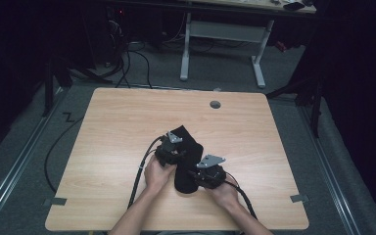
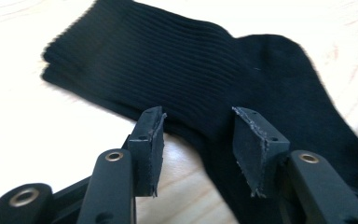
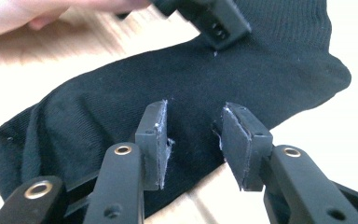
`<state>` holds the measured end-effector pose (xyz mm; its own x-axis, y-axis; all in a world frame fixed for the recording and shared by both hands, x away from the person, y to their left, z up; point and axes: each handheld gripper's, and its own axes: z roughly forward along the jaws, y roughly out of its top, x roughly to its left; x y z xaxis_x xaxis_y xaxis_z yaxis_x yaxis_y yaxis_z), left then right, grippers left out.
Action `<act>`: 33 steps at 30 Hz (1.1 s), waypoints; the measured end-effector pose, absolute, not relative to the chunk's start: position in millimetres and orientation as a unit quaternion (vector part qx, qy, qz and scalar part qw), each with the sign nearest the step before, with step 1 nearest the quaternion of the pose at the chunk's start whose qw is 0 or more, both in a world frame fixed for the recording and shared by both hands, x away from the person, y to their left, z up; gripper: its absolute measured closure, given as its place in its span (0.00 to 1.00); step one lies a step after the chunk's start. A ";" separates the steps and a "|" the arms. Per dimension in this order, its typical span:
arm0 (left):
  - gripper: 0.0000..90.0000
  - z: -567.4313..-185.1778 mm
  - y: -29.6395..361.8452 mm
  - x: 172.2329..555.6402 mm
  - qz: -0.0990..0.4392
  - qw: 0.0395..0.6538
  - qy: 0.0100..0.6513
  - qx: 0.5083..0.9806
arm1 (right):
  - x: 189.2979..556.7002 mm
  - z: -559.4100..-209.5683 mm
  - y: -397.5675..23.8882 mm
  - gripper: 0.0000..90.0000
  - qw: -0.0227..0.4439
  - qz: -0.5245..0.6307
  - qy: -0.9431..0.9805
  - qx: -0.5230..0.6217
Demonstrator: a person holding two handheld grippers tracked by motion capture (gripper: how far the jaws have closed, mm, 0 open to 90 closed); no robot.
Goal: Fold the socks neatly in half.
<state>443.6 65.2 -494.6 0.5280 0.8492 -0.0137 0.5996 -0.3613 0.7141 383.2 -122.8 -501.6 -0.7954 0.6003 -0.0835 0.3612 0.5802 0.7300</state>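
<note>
A black sock (image 1: 190,147) lies flat on the wooden table (image 1: 122,122), ribbed cuff toward the far side. My left gripper (image 1: 179,155) sits at the sock's left edge. In the left gripper view it (image 2: 198,140) stands open, its pads just above the sock (image 2: 191,70) near the ankle, gripping nothing. My right gripper (image 1: 192,173) is at the sock's near right side. In the right gripper view it (image 3: 193,140) is open over the foot of the sock (image 3: 242,79), pads apart from the fabric. A jaw of the left gripper (image 3: 214,21) rests on the sock farther off.
A round grey cable hole (image 1: 215,104) sits near the table's far edge. Cables (image 1: 139,181) trail from both grippers toward the near edge. A white-legged desk (image 1: 223,32) stands on the floor beyond the table.
</note>
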 end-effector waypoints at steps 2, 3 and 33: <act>0.59 -492.1 66.8 445.7 0.188 0.340 0.452 0.803 | 380.5 -502.0 -124.3 0.68 0.163 0.369 0.873 0.274; 0.59 -490.0 68.7 446.8 0.190 0.342 0.454 0.800 | 379.4 -502.1 -124.5 0.68 0.162 0.369 0.873 0.275; 0.40 -484.5 95.4 485.8 0.164 0.364 0.529 0.749 | 370.8 -503.2 -124.6 0.68 0.163 0.372 0.873 0.270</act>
